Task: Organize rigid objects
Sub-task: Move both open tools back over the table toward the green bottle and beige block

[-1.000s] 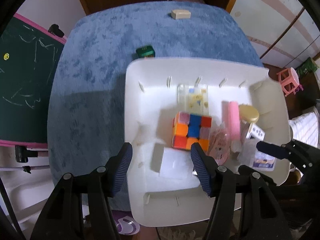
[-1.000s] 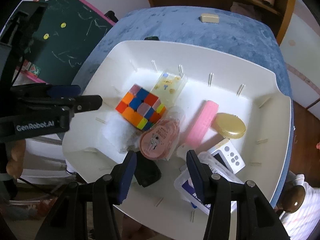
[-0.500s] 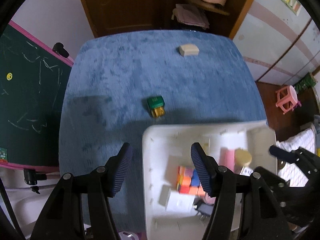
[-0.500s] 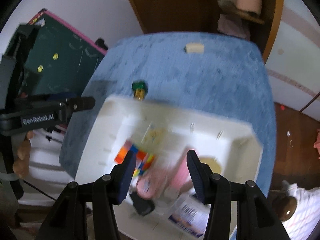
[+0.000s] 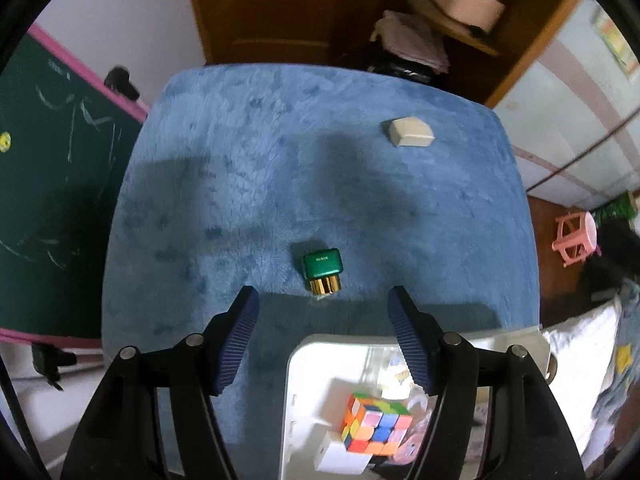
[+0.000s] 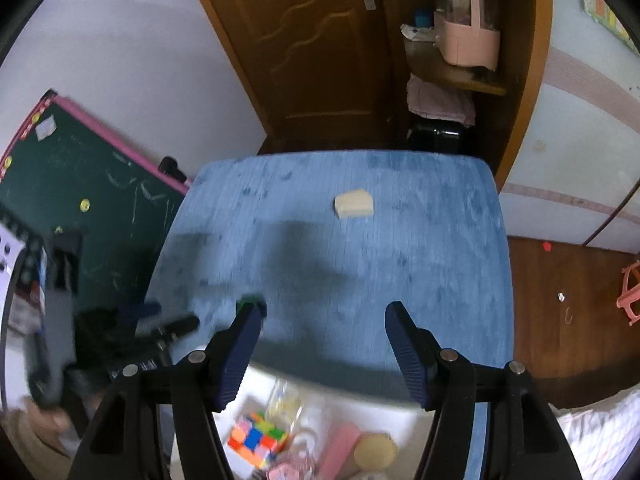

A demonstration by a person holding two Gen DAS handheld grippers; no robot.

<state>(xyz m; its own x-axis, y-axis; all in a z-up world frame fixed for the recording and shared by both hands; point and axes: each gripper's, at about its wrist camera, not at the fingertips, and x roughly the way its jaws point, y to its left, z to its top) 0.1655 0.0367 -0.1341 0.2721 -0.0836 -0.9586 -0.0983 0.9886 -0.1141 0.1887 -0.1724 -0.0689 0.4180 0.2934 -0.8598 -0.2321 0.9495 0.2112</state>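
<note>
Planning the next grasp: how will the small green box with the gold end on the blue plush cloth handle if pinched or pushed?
The small green box with the gold end looks hard-shelled, so probably stiff in a pinch. Its glossy faces may be slippery. It lies flat on the blue plush cloth, so it seems unlikely to roll, and a push would likely drag.

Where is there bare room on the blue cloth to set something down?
Free: the wide stretch between the green case and the beige block, and the left side of the blue cloth toward the chalkboard. Crowded: the white tray, packed around the puzzle cube.
</note>
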